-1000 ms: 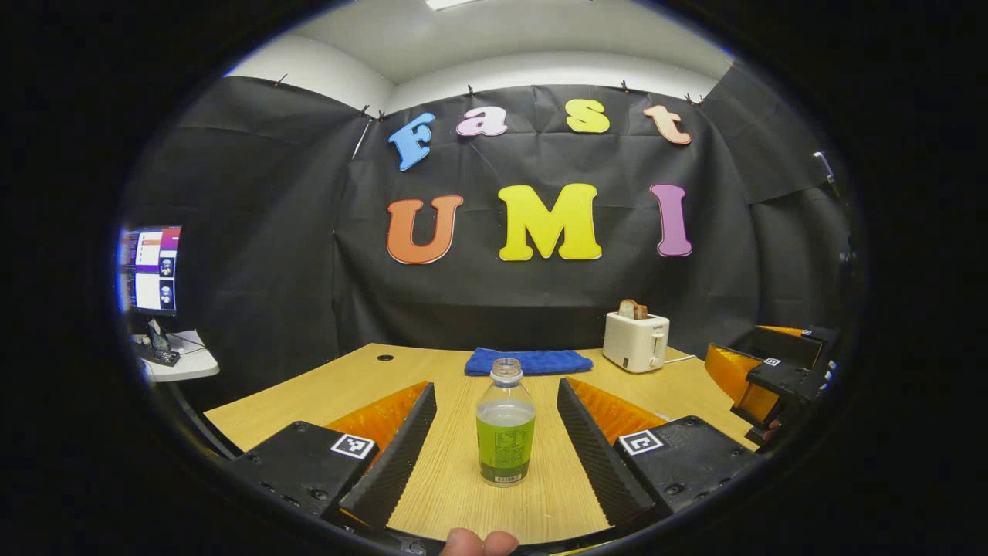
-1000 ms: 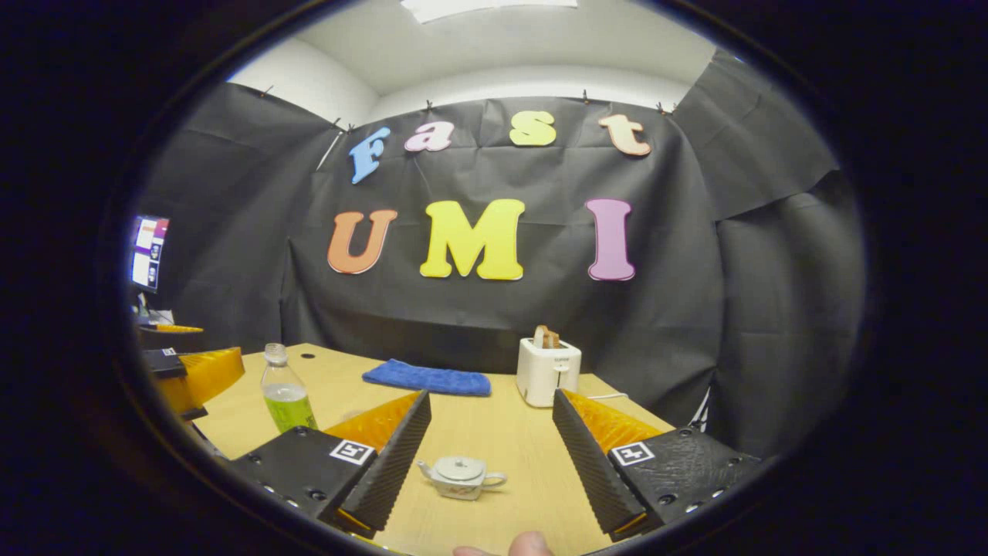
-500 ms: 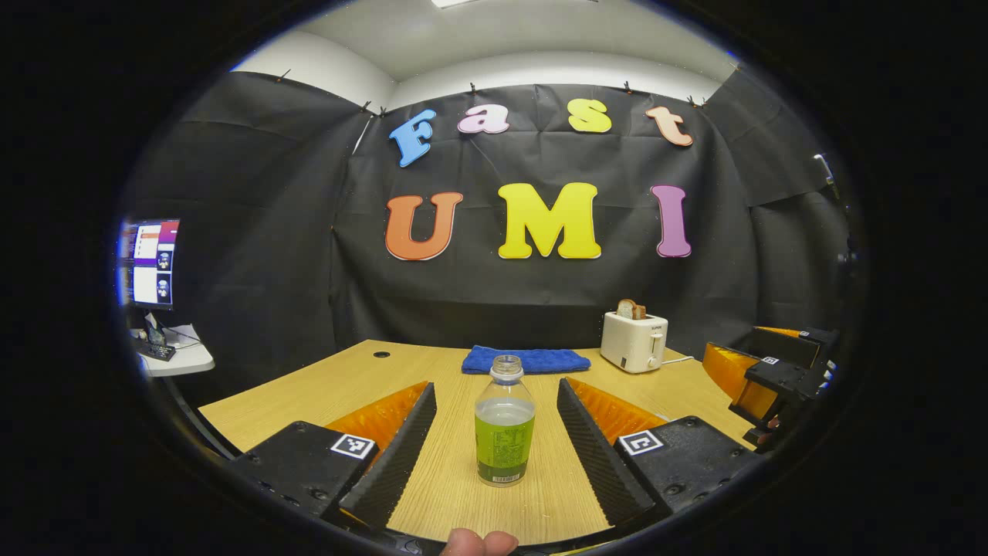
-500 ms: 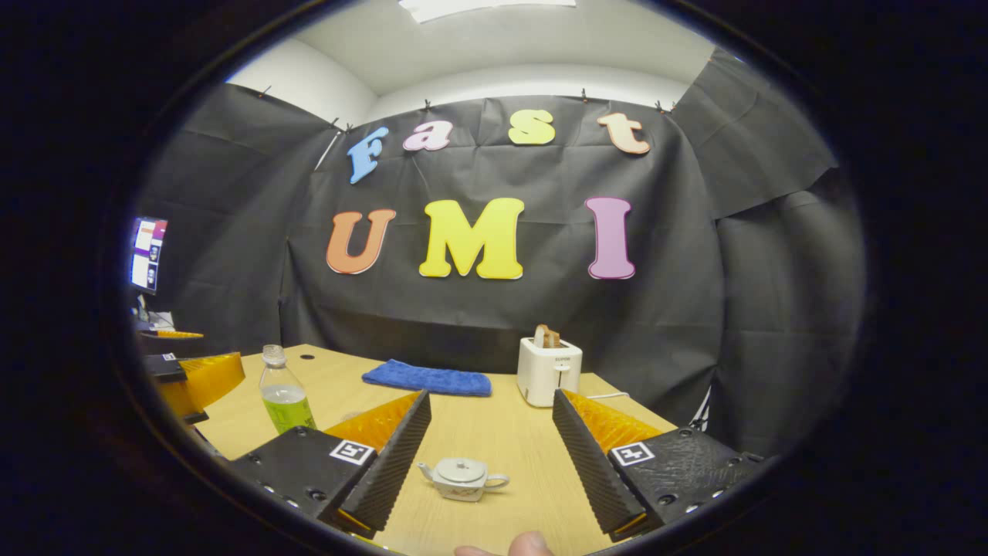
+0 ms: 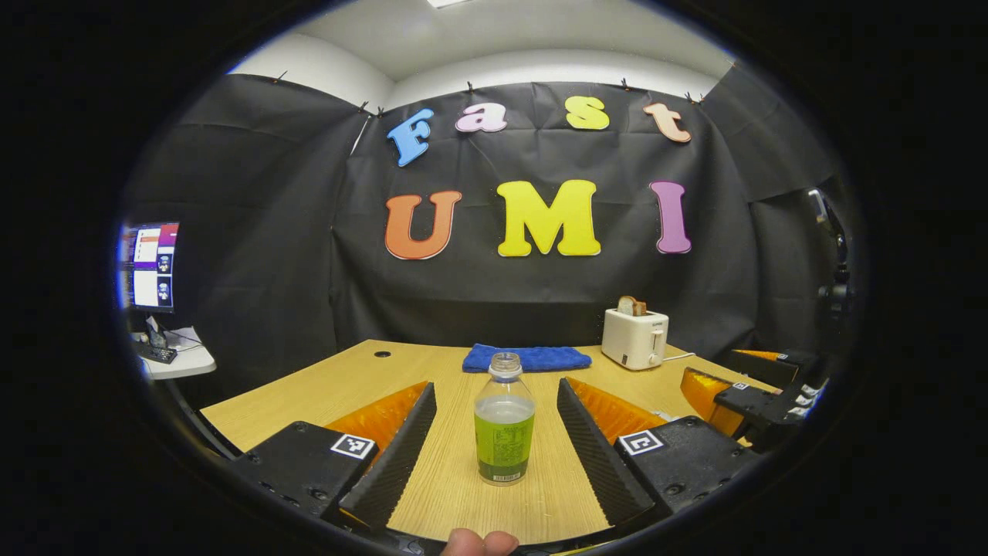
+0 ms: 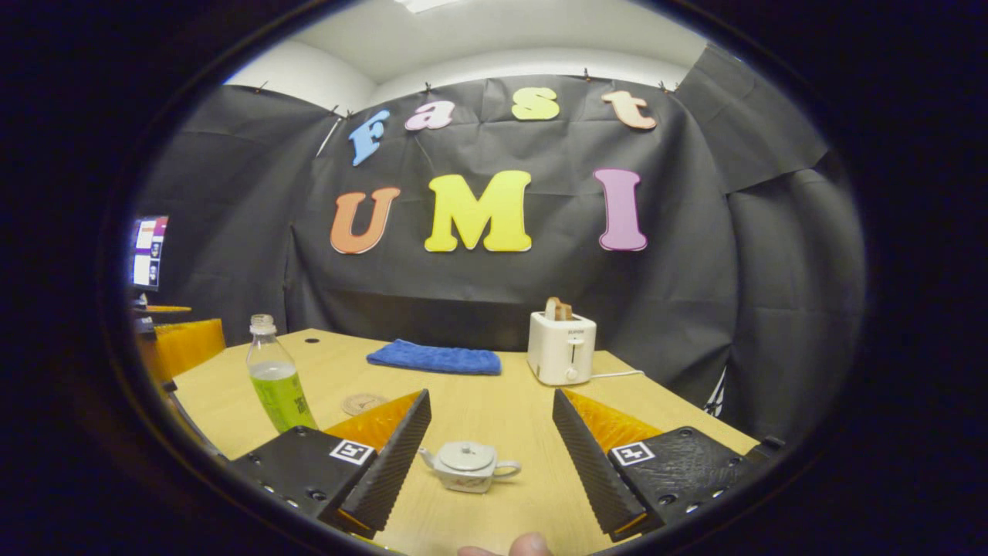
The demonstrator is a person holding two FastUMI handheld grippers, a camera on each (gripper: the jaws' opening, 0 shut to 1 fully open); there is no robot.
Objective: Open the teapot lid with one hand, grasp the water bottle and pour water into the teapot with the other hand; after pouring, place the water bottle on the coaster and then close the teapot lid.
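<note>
left tool (image 5: 494,455) gapes wide, water bottle (image 5: 505,428) at 12 o'clock – likely light, slick, uncapped; grip mid-body. right tool (image 6: 490,463) wide – teapot (image 6: 469,466) probably fragile; pinch lid knob.

Both views look low across the desk (image 5: 324,390) toward the far cloth wall. The left gripper view sits close behind the water bottle (image 5: 504,423); the right gripper view sits close behind the teapot (image 6: 468,466), farther right. Both share the blue towel (image 6: 434,358), toaster (image 5: 634,338) and bottle.
</note>
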